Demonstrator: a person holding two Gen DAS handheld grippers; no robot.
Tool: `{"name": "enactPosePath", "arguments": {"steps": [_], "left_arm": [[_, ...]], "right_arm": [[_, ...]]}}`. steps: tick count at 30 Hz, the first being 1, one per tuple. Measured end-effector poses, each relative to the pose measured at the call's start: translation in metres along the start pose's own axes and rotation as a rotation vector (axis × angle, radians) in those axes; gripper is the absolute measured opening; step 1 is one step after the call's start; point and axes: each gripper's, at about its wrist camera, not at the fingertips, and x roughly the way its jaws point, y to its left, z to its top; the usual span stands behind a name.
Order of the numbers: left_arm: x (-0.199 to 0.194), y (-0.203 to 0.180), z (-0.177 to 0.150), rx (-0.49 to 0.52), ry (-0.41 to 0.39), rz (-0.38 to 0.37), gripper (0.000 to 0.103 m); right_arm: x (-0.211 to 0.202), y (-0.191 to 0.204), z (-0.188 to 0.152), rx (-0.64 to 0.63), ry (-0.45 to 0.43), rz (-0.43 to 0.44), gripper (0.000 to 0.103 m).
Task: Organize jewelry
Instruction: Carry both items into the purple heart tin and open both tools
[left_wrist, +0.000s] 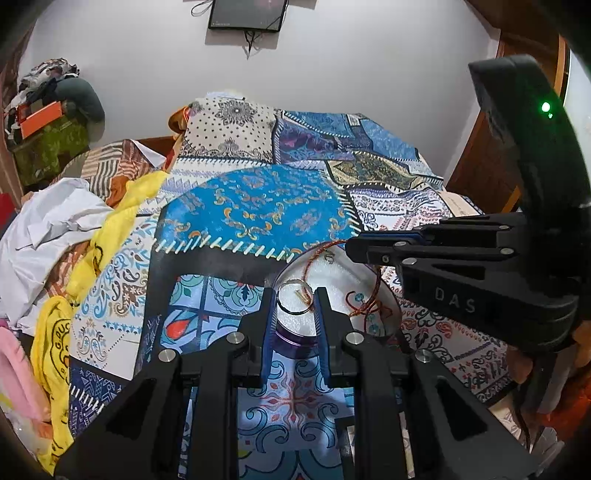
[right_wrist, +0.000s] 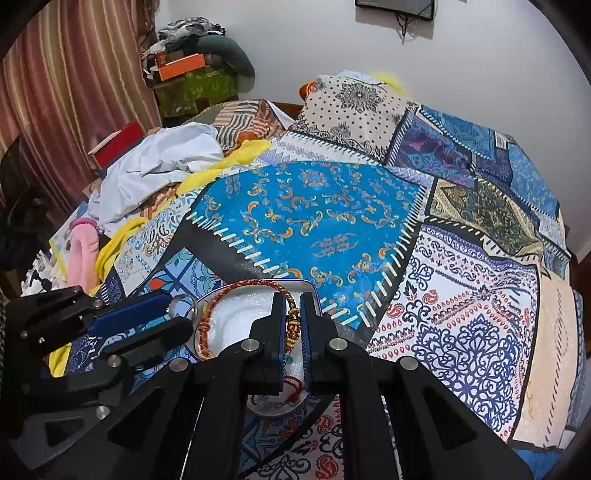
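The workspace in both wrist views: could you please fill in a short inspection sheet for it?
Surface: bed under a patchwork bedspread in blue and white prints.
Job's things: white-lined jewelry box lying open; red-and-gold bracelet over it; clear ring at its edge.
Clutter: white cloth, yellow cloth and pink item heaped at the bed's left side.
Grippers: left gripper jaws closed on the clear ring; right gripper jaws closed on the bracelet.
Cables: wires dangling under the wall screen.
Surroundings: white wall, striped curtain, piled bags in the corner.
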Motion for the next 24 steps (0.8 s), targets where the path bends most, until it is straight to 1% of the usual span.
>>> {"name": "enactPosePath", "arguments": {"steps": [4,9,14,17,19,21,22,24], "left_arm": [[0.005,0.0,0.0,-0.007,0.018,-0.002,0.019],[0.007,-0.003,0.0,0.005,0.028,0.003,0.019],[0.006,-0.008,0.002,0.019,0.029,0.009,0.019],[0.001,-0.012,0.004,0.027,0.023,0.017,0.019],[-0.005,-0.014,0.006,0.028,0.016,0.024,0.019],[-0.01,-0.016,0.008,0.027,0.009,0.028,0.021],[-0.014,-0.017,0.01,0.026,0.002,0.031,0.022],[-0.021,-0.02,0.012,0.027,-0.011,0.039,0.028]], "right_arm": [[0.002,-0.004,0.0,0.021,0.021,0.019,0.007],[-0.005,-0.005,0.0,0.027,0.012,0.026,0.007],[-0.019,-0.005,0.001,0.024,-0.018,0.019,0.008],[-0.031,-0.005,0.0,0.018,-0.045,0.001,0.009],[-0.039,-0.005,-0.001,0.016,-0.064,-0.015,0.015],[-0.049,-0.005,-0.002,0.016,-0.088,-0.031,0.028],[-0.055,-0.006,-0.003,0.017,-0.107,-0.042,0.031],[-0.065,-0.007,-0.004,0.017,-0.132,-0.056,0.036]]}}
